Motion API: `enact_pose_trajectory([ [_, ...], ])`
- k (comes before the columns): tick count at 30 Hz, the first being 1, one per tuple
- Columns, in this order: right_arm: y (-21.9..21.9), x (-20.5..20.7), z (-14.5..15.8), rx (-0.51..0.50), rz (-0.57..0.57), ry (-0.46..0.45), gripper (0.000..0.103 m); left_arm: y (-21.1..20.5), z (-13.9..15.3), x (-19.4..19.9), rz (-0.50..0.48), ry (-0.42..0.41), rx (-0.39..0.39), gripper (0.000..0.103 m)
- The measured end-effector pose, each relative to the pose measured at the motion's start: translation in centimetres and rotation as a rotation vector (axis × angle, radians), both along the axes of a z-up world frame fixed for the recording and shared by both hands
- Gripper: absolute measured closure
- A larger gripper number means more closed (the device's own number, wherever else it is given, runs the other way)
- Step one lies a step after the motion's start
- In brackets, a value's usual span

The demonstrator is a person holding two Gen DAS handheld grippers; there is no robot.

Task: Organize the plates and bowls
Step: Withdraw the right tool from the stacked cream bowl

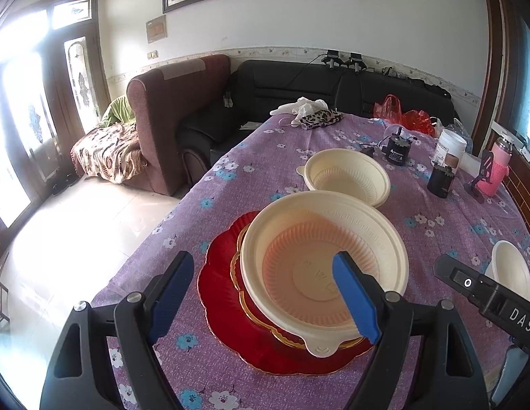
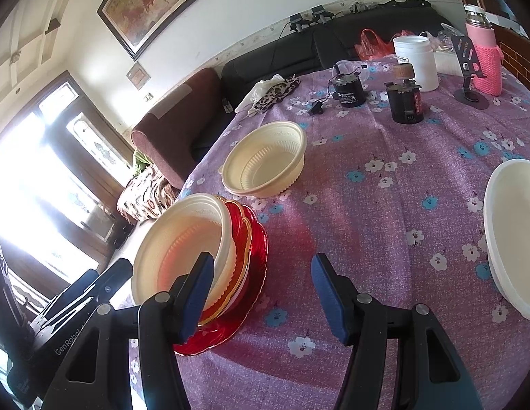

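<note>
Three cream bowls show on your purple flowered tablecloth (image 2: 384, 205). The nearest cream bowl (image 1: 319, 256) sits on a gold-rimmed plate (image 1: 244, 294), itself on a red plate (image 1: 224, 294), centre-bottom of the left wrist view. A second cream bowl (image 1: 347, 177) stands just behind the stack, and a white bowl (image 2: 511, 235) lies at the right edge of the right wrist view. Your left gripper (image 1: 265, 294) stands wide, its right finger over the bowl's inside, gripping nothing. Your right gripper (image 2: 261, 294) is also parted and empty, beside the stack.
</note>
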State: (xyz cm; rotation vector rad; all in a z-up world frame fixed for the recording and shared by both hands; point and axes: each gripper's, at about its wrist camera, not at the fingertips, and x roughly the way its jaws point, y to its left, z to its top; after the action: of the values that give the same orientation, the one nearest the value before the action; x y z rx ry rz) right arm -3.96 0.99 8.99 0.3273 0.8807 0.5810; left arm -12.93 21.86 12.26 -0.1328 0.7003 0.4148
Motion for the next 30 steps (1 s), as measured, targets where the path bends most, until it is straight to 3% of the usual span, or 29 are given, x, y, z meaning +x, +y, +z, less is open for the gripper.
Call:
enact_pose_trajectory([
  [20, 1.5, -0.8, 0.8, -0.035, 0.029, -0.024, 0.039, 0.6, -0.8, -0.1, 0.001, 0.005, -0.013, 0.020],
  [30, 1.1, -0.7, 3.2, -0.046, 0.027, -0.081, 0.039, 1.6, -1.3, -0.9, 0.014, 0.004, -0.021, 0.020],
])
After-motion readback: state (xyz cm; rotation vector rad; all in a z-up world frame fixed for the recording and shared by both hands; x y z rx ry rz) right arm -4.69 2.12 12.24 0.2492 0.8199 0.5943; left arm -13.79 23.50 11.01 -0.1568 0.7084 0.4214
